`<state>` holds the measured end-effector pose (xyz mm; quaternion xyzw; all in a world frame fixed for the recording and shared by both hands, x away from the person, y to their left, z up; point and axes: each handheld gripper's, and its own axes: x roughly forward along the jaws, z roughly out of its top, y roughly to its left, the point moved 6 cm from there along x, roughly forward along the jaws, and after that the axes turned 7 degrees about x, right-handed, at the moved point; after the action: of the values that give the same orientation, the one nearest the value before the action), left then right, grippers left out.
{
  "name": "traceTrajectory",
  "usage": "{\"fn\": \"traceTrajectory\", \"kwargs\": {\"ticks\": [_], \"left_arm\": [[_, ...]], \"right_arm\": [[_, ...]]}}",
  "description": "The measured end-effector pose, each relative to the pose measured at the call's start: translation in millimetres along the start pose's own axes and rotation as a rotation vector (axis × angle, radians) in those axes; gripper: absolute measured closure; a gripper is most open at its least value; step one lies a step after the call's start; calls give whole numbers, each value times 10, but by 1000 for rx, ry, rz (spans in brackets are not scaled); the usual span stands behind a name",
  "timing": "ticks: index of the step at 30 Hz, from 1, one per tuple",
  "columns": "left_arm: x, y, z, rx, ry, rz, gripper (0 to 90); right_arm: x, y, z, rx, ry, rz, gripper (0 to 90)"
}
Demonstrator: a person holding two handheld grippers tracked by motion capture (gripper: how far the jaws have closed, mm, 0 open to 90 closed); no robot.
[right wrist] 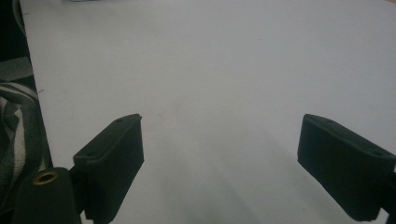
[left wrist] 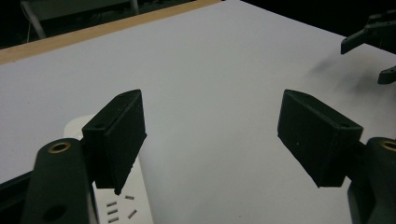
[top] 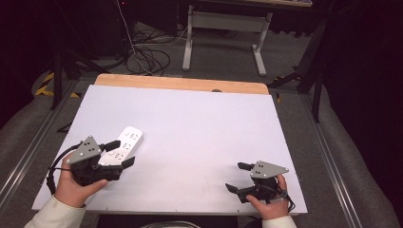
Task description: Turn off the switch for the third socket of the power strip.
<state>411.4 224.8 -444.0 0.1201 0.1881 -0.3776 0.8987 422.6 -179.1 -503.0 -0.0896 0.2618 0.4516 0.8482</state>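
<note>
Two hand-held claws sit over the near edge of a flat white desk (top: 190,123). Nearest, at the person's right, the right claw (top: 238,176) has its black jaws spread wide with nothing between them, over bare desk. At the person's left, slightly farther in, the left claw (top: 119,153) is also wide open and holds nothing. A white plastic power strip (top: 124,145) lies on the desk directly at this claw, partly beneath it. Its long axis runs diagonally, from the near left away toward the far right. In the left gripper view, the strip (left wrist: 126,205) shows under the left-hand jaw, not between the two. The left claw is far nearer; the right is well apart. A wooden strip (top: 180,84) borders the far edge.
</note>
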Motion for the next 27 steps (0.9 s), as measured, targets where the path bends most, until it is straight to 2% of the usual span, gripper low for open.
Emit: {"fn": "traceTrajectory", "kwargs": {"ticks": [4, 9, 15, 20, 22, 27], "left_arm": [[16, -49, -123, 18, -10, 1, 218], [24, -81, -246, 21, -30, -1, 210], [64, -104, -428, 16, -8, -13, 210], [90, -140, -495, 0, -3, -18, 210], [99, -141, -527, 14, 8, -15, 210], [142, -188, -600, 16, 26, -26, 210]], "right_arm": [[3, 6, 0, -3, 3, 3, 149], [4, 8, 0, -3, 3, 2, 149], [9, 11, -3, -5, 7, 4, 149], [11, 15, -6, -7, 7, 7, 149], [11, 15, -7, -8, 9, 6, 149], [14, 15, -10, -7, 12, 7, 149]]}}
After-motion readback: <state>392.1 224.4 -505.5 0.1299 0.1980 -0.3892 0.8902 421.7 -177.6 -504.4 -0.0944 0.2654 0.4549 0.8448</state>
